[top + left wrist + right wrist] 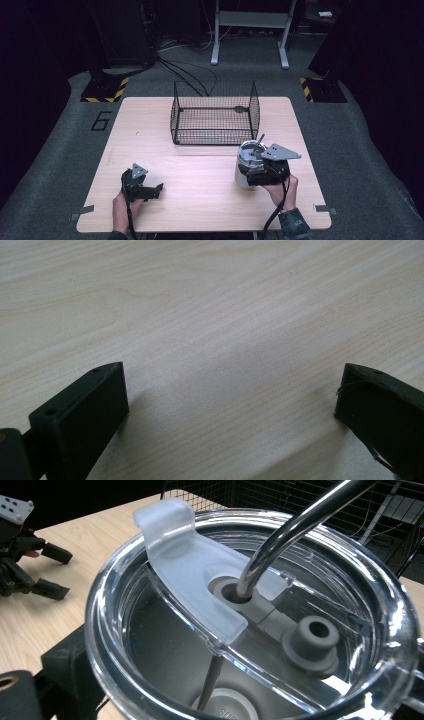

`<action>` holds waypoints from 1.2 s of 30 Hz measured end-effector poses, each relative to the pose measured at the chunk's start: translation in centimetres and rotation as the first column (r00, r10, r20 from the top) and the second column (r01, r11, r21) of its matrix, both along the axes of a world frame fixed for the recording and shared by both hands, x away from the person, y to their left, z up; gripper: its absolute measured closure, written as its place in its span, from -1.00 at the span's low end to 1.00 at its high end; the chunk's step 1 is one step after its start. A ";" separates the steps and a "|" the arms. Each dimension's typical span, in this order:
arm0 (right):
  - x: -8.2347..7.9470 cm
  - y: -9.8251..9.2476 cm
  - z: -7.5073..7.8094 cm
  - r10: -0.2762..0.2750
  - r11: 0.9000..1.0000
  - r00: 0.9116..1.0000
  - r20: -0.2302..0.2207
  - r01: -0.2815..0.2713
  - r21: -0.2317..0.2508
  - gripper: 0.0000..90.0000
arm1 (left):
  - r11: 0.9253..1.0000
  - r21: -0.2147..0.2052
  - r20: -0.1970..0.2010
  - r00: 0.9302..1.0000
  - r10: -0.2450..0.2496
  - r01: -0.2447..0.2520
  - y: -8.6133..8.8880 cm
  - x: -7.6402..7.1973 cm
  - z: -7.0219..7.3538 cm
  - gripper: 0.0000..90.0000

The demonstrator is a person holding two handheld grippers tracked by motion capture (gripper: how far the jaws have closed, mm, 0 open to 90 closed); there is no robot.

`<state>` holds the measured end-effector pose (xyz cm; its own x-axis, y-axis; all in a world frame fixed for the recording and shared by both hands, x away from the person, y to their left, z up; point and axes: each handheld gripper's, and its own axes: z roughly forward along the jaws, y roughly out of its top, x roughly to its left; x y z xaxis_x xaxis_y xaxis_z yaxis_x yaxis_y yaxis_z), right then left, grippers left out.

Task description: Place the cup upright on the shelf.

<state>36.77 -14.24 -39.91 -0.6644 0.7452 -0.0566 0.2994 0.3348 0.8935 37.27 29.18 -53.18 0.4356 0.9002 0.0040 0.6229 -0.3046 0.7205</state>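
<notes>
Steel tumbler (246, 167) with clear lid (250, 615) and bent metal straw (290, 535): stands upright on the wooden table (200, 200), near its right side, just in front of the wire basket (215, 112). Right gripper (260, 172): jaws clamped around the tumbler body. Left gripper (150, 191): jaws spread wide, nothing between them, low over the bare tabletop at front left, well apart from the tumbler.

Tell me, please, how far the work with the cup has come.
Done: the right gripper is closed around the steel cup, which has a clear lid and metal straw. In hand: the cup, near the wire basket. Left, probably: placing it inside. The left gripper is open, idle.
</notes>
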 end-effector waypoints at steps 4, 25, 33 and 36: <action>0.4 0.1 0.1 -0.005 1.000 1.000 -0.001 0.005 0.005 -0.92 | 1.000 0.000 0.001 1.000 0.000 0.000 0.0 0.0 0.0 -0.99; 3.9 1.5 1.9 -0.002 1.000 1.000 0.009 0.002 0.006 -0.92 | 1.000 0.000 0.001 1.000 0.000 0.000 0.0 0.0 0.0 -0.99; 4.9 2.3 3.1 0.004 1.000 1.000 0.027 -0.004 0.006 -0.92 | 1.000 0.000 0.000 1.000 0.000 0.000 0.0 0.0 0.0 -0.99; 5.5 2.6 3.8 0.014 1.000 1.000 0.028 -0.014 0.009 -0.92 | 1.000 0.000 0.000 1.000 0.000 0.000 0.0 0.0 0.0 -0.99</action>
<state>42.23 -11.63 -36.09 -0.6727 0.7367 -0.0688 0.2693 0.3304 0.9046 37.27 29.18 -53.19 0.4355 0.9002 0.0039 0.6228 -0.3044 0.7207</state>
